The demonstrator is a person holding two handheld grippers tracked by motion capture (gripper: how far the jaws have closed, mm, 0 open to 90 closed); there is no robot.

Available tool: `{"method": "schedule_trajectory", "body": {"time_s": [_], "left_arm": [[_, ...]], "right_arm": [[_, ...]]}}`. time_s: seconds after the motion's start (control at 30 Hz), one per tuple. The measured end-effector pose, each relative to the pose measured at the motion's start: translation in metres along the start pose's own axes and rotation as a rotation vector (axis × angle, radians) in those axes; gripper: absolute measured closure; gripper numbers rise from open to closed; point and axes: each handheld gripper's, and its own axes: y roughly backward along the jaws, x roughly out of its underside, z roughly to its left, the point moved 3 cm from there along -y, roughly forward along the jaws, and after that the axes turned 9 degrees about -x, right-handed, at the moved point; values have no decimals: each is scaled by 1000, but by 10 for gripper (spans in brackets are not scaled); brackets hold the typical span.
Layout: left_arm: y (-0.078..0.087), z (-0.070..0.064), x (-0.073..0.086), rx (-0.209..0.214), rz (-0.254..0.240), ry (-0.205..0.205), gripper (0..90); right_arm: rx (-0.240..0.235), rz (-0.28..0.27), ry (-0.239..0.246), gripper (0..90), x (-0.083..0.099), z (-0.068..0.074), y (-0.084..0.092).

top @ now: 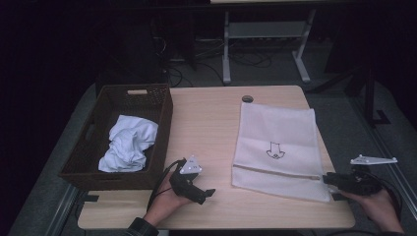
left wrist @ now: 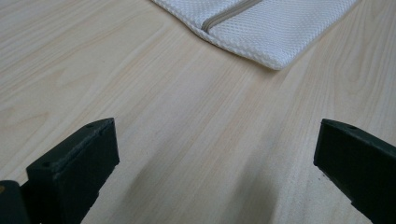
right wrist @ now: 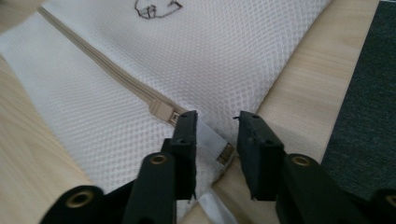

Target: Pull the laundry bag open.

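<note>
Mesh laundry bag (top: 275,147), white with a small dark printed mark, lies flat on the right half of the wooden table (top: 206,123), its near right corner at the table's near right edge. Its long axis runs from near to far, leaning slightly to the right at the far end; the beige zipper (right wrist: 107,74) crosses it close to the near end, roughly left to right, with the zipper pull (right wrist: 163,112) at the right end.

Right gripper (right wrist: 215,121) stands at that corner with jaws partly parted. The fabric corner and a small white tag lie between them, but the pads do not appear to press on anything. Left gripper (left wrist: 210,140) rests released, jaws wide apart over bare wood, just left of the bag and near the brown wicker basket (top: 162,105) that holds a crumpled white garment (top: 129,142).

Likely faults from here:
- the jaws may close on loose mesh or the tag instead of the pull, so the zipper stays shut;
- with nothing pinning the bag, a pull on the zipper may drag the whole bag along or off the near right edge.
</note>
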Motion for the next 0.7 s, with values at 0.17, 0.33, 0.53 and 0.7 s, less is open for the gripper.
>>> {"method": "schedule_trajectory", "body": {"time_s": [0.17,0.33,0.53,0.7], "left_arm": [[0,0,0,1,3,2,0],[0,0,0,1,3,2,0],[-1,0,1,1,4,2,0],[-1,0,1,1,4,1,0]], "right_arm": [[-48,19,7,643,0,1,-9],[-98,52,52,619,1,11,-17],[-94,30,103,542,-4,15,-20],[-111,48,136,571,0,16,-29]]}}
